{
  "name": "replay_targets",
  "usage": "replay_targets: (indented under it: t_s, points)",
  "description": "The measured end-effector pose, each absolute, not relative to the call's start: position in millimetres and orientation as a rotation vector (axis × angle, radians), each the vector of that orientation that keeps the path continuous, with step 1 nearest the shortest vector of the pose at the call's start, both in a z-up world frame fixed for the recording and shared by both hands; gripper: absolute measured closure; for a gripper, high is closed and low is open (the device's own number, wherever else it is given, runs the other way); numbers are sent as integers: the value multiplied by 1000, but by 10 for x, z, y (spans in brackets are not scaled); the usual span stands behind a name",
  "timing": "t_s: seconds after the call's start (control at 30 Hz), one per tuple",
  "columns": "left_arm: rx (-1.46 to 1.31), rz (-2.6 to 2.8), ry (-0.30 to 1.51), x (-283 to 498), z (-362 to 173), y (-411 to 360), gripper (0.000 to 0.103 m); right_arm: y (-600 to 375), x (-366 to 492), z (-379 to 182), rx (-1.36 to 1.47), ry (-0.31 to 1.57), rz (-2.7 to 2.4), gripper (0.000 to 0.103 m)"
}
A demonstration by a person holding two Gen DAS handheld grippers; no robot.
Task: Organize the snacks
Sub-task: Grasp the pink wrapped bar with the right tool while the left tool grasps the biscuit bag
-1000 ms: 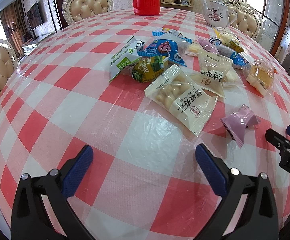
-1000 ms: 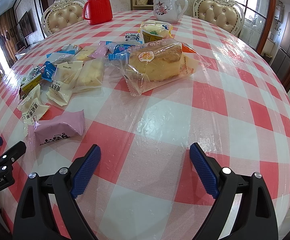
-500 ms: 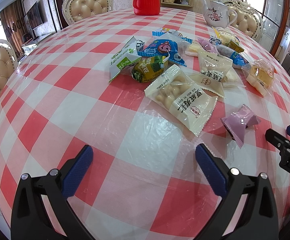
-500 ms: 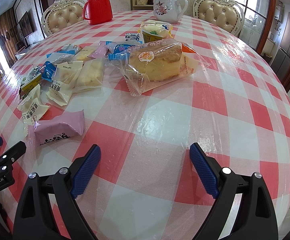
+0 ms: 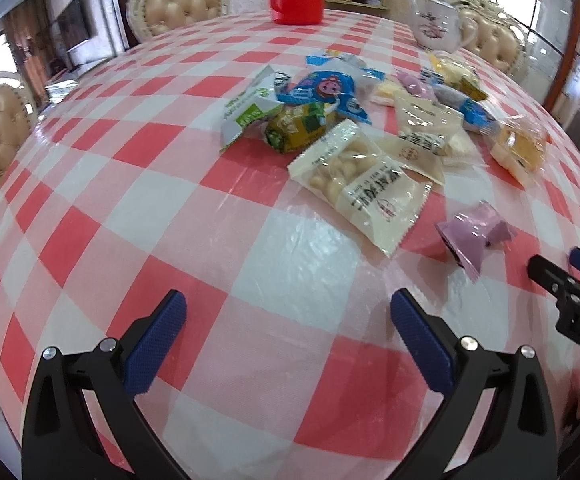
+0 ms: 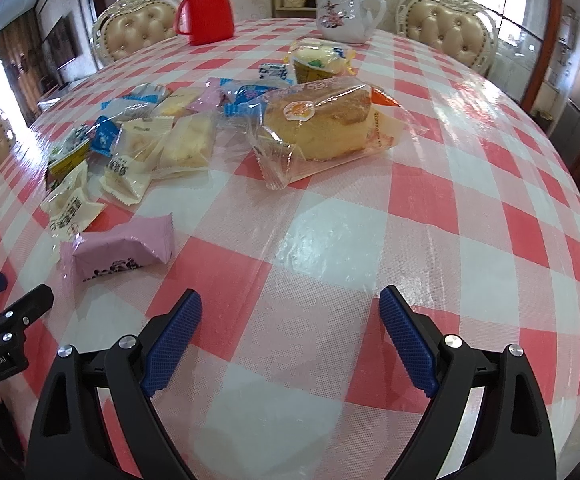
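Note:
Several wrapped snacks lie scattered on the red-and-white checked table (image 5: 138, 200). A cream peanut pack (image 5: 360, 186) lies ahead of my left gripper (image 5: 288, 322), which is open and empty above the cloth. A pink wrapped snack (image 5: 472, 234) lies to its right and also shows in the right wrist view (image 6: 120, 250). A large bagged cake (image 6: 322, 126) lies ahead of my right gripper (image 6: 290, 318), which is open and empty. A green pack (image 5: 296, 126) and a blue pack (image 5: 326, 92) lie further back.
A red thermos (image 6: 206, 6) and a white teapot (image 6: 348, 10) stand at the table's far side. Padded chairs (image 6: 448, 26) ring the table. The right gripper's tip (image 5: 566, 292) shows at the right edge of the left wrist view.

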State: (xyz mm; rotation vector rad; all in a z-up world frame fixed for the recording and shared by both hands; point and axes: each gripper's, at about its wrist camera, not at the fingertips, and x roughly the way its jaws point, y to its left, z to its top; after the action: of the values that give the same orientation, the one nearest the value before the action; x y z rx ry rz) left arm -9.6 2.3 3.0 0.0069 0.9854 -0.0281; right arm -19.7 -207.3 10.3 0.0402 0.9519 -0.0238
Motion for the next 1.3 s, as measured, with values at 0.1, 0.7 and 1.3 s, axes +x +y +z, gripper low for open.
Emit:
replay_targets:
  t_s: [0.1,0.7,1.3]
  points:
    - [-94,-66,967,-100,69,95,1,-2256,-267,148,143,918,-23,16]
    - [-9,79,983,793,14,-352,1,-2333,-501,362,231,746,140,16]
    - [-281,16,819,392,181,641,11,-1161,-129,250,-197,884,354,17]
